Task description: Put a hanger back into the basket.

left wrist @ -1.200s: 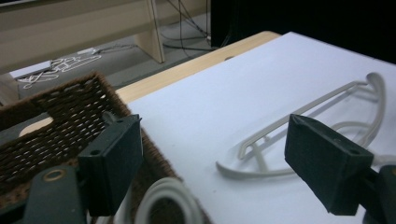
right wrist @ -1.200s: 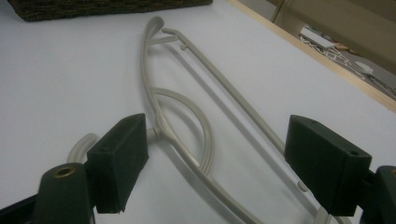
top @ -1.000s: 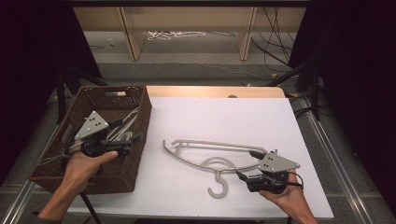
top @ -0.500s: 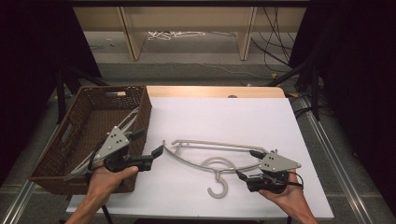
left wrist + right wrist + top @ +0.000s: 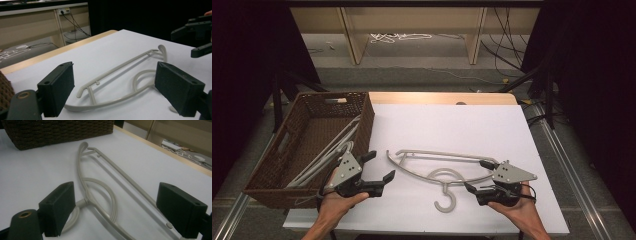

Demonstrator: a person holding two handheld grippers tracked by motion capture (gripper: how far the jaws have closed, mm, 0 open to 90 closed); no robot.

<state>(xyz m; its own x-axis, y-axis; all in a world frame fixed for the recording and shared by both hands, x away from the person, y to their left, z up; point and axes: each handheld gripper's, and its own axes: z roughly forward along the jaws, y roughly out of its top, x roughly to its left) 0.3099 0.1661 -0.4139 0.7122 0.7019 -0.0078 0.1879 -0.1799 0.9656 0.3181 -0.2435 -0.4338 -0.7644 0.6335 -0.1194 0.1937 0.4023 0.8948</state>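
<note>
Hanger (image 5: 439,167) lies flat on the white counter (image 5: 452,125), near its front edge, hook toward the person; going left to right: a wicker basket (image 5: 267,170) sits at the counter's left, more hangers (image 5: 324,152) lying inside it; the left claw (image 5: 379,167), just right of the basket, points at the hanger's left tip, jaws spread and bare, with that tip seen ahead between them in the left gripper view (image 5: 110,82); the hanger spans the middle, its bar on the far side; the right claw (image 5: 477,175) rests at the hanger's right end, jaws spread wide, having just been opening; that end lies between the pads (image 5: 181,208), which do not press on it.
</note>
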